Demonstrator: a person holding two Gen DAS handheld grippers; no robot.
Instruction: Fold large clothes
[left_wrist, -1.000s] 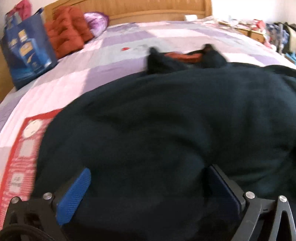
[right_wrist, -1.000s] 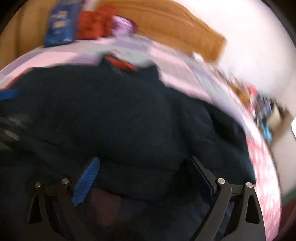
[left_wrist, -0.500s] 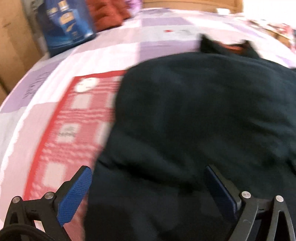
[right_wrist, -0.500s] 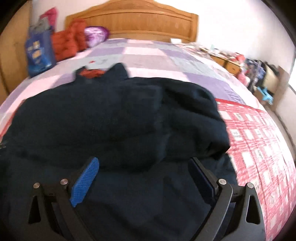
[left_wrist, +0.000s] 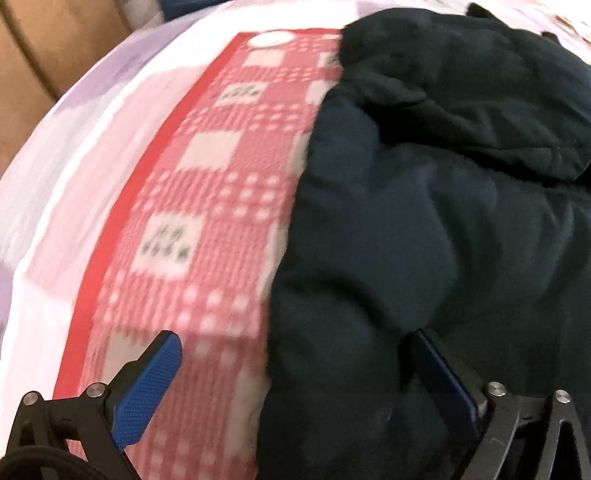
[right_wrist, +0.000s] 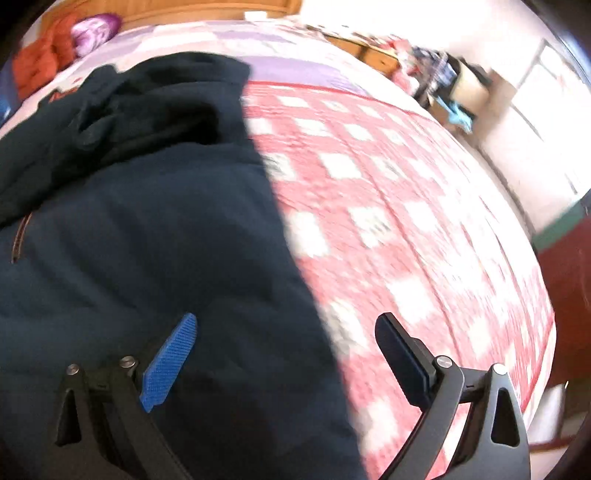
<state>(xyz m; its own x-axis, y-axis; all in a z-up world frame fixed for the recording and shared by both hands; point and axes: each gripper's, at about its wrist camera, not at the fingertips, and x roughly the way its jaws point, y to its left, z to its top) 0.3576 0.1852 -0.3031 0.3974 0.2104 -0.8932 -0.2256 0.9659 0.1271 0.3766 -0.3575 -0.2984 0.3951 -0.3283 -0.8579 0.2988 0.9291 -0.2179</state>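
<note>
Both grippers have swung outward: left gripper (left_wrist: 291, 360) and right gripper (right_wrist: 286, 338), jaws apart and empty, now straddle the navy jacket's (left_wrist: 424, 221) side edges over the red checked bedspread (left_wrist: 207, 206) at 12 o'clock, ready to grab.

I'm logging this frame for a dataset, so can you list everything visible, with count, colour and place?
coat: one, dark navy, spread on the bed, part folded over itself at the far end
quilt: one, red-and-white check with a red border, under the coat
sheet: one, pale pink and lilac patches, beyond the quilt
headboard: one, wooden, far end of the bed
red bundle: one, orange-red, by the headboard
purple bundle: one, beside the red bundle
clutter: mixed colours, blurred, past the bed's far side
left gripper: open, straddling the coat's left edge
right gripper: open, straddling the coat's right edge
</note>
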